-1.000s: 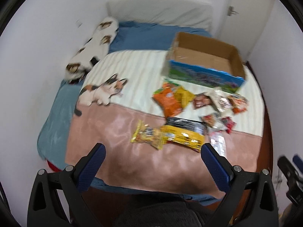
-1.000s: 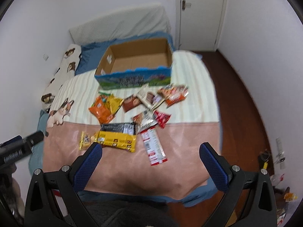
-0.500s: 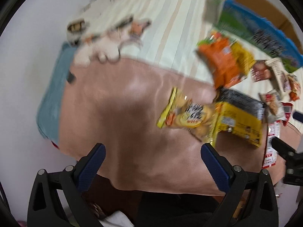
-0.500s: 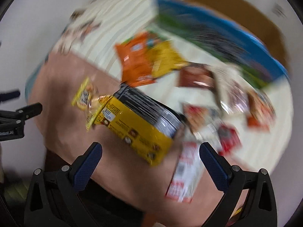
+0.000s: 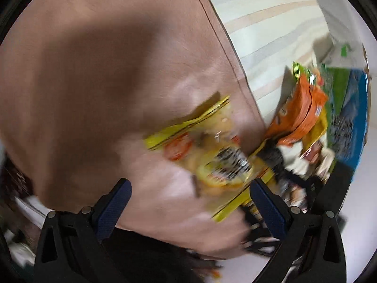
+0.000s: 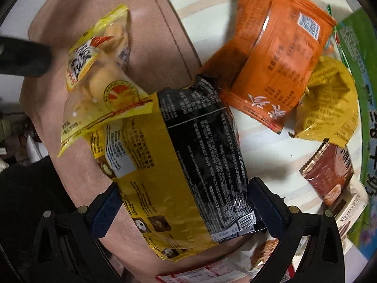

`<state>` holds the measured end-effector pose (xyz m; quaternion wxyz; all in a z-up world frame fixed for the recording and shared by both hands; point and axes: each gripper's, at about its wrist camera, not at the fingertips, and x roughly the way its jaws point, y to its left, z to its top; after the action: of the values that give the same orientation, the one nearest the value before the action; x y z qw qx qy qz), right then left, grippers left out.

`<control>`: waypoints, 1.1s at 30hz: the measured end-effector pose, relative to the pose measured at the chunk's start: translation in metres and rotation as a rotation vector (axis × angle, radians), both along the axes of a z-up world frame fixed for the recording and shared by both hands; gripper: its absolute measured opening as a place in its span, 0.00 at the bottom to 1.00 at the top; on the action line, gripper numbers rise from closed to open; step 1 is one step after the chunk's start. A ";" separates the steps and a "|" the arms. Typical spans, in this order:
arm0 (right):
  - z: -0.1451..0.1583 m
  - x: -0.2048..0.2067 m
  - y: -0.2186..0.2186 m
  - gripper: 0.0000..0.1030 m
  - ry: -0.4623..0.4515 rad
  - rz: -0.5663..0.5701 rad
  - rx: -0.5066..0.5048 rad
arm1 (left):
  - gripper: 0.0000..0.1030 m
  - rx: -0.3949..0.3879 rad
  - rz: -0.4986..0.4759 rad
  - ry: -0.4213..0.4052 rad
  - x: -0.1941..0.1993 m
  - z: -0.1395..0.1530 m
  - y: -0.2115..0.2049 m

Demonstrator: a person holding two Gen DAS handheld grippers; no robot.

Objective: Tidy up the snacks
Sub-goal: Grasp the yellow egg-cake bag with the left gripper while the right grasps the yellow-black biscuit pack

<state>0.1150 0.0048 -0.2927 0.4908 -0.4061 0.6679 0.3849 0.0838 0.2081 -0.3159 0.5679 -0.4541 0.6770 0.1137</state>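
Pink blanket point(image 6: 150, 18) — right gripper point(image 6: 185, 202) straddles yellow-black packet point(image 6: 179, 155).

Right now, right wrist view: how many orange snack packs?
1: the orange pack lies on the striped sheet, upper right, overlapping the gold pack. Others may be hidden.

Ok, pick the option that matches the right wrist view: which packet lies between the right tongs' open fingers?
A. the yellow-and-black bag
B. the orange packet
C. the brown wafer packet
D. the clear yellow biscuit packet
A: the yellow-and-black bag lies between the spread fingers of the right tongs, which have not closed on it; the orange packet lies farther off on the striped sheet.
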 end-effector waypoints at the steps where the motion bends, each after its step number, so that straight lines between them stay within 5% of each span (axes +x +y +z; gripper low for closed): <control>1: -0.002 0.003 0.001 1.00 -0.005 -0.019 0.001 | 0.99 -0.017 0.011 0.007 0.005 -0.006 0.001; 3: 0.002 0.012 -0.010 0.99 -0.014 -0.060 0.005 | 0.97 -0.072 0.031 0.022 0.015 -0.017 -0.002; 7: 0.001 0.020 -0.012 0.99 -0.047 -0.106 0.015 | 0.70 -0.063 -0.016 0.045 0.030 -0.030 -0.010; 12: -0.001 0.011 -0.017 0.98 -0.066 -0.156 0.022 | 0.62 0.085 -0.204 -0.004 0.039 -0.018 -0.011; 15: 0.001 0.009 -0.027 0.96 -0.055 -0.272 0.040 | 0.62 0.247 -0.379 -0.042 0.044 -0.005 -0.007; 20: -0.004 0.018 -0.054 0.95 0.028 -0.642 0.037 | 0.61 0.472 -0.677 -0.090 0.035 0.009 -0.008; 24: -0.018 0.020 -0.084 0.96 0.245 -1.079 0.064 | 0.62 0.530 -0.773 -0.123 0.027 0.012 -0.010; 25: -0.020 0.019 -0.086 0.97 0.282 -1.112 0.074 | 0.63 0.536 -0.779 -0.129 0.026 0.011 -0.012; 27: -0.020 0.009 -0.084 0.97 0.287 -1.132 0.083 | 0.63 0.544 -0.791 -0.137 0.022 0.010 -0.011; 33: -0.001 0.002 -0.054 0.98 0.071 -0.968 0.055 | 0.67 0.542 -0.785 -0.152 -0.002 -0.002 -0.012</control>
<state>0.1167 -0.0496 -0.2940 0.6010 -0.0222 0.7859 0.1437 0.0823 0.1963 -0.3183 0.7138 -0.0070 0.6997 0.0294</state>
